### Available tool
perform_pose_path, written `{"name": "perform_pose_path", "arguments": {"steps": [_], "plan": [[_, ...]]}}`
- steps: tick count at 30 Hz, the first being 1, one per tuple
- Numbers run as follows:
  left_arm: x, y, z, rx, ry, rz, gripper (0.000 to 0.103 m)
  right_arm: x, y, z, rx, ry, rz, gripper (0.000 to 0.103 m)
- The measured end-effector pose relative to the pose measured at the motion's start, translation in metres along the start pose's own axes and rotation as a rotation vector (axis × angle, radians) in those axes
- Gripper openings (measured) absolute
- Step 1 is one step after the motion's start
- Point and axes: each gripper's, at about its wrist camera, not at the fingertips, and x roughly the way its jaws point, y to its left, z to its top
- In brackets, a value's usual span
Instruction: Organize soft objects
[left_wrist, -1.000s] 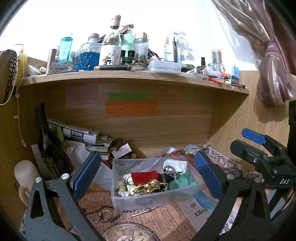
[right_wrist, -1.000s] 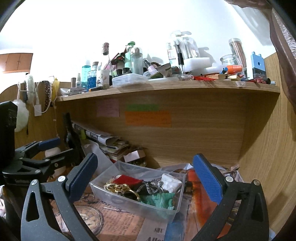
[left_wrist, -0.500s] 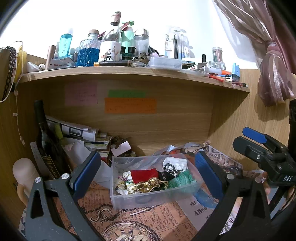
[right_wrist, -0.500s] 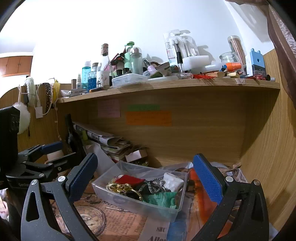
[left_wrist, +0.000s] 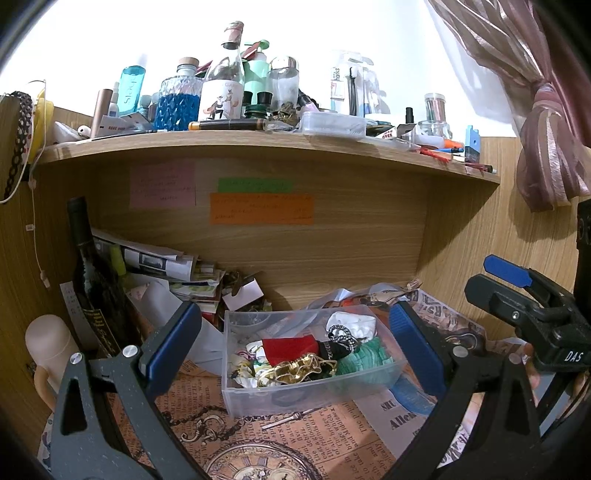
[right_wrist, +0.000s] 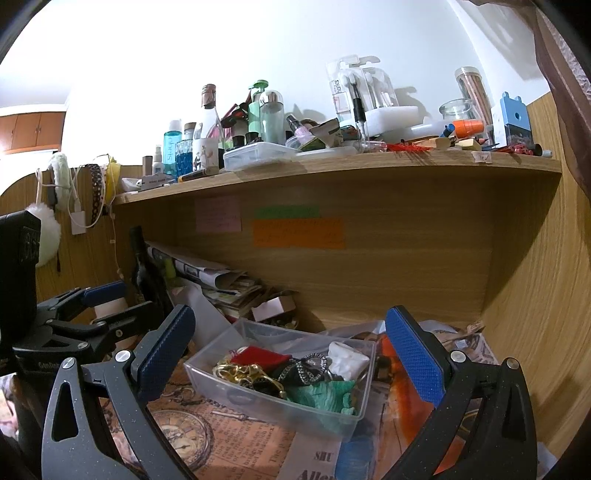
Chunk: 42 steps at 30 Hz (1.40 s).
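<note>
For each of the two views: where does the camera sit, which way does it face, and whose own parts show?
Left wrist: on the left hand-held gripper, facing the clear bin under the shelf; right hand-held gripper at its right edge.
Right wrist: on the right hand-held gripper, facing the bin from its right; left one at left.
Shared: bin, orange note.

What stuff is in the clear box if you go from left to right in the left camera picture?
Inside the clear box: gold chain → red cloth → black-and-silver scrunchie → green ruffled scrunchie.
</note>
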Motion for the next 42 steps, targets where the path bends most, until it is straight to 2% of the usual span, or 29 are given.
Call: {"name": "perform_pose_path", "arguments": {"steps": [23,33,42], "plan": [[-0.0013,-0.0022,-0.0003,0.005,-0.004,-0.002,0.103,0.0012,0.0034,-0.0013,0.010,0.004,0.001,0.103],[0.0020,0.0015,0.0007,0.020,0.010,-0.058,0.103,0.0021,0.0043,-0.0013,0.007,0.012,0.000,0.103],[0.0047,0.0044,-0.0003,0.012,0.023,-0.054,0.103,0.0062,0.0027,-0.0032,0.008,0.024,0.004,0.103]]}}
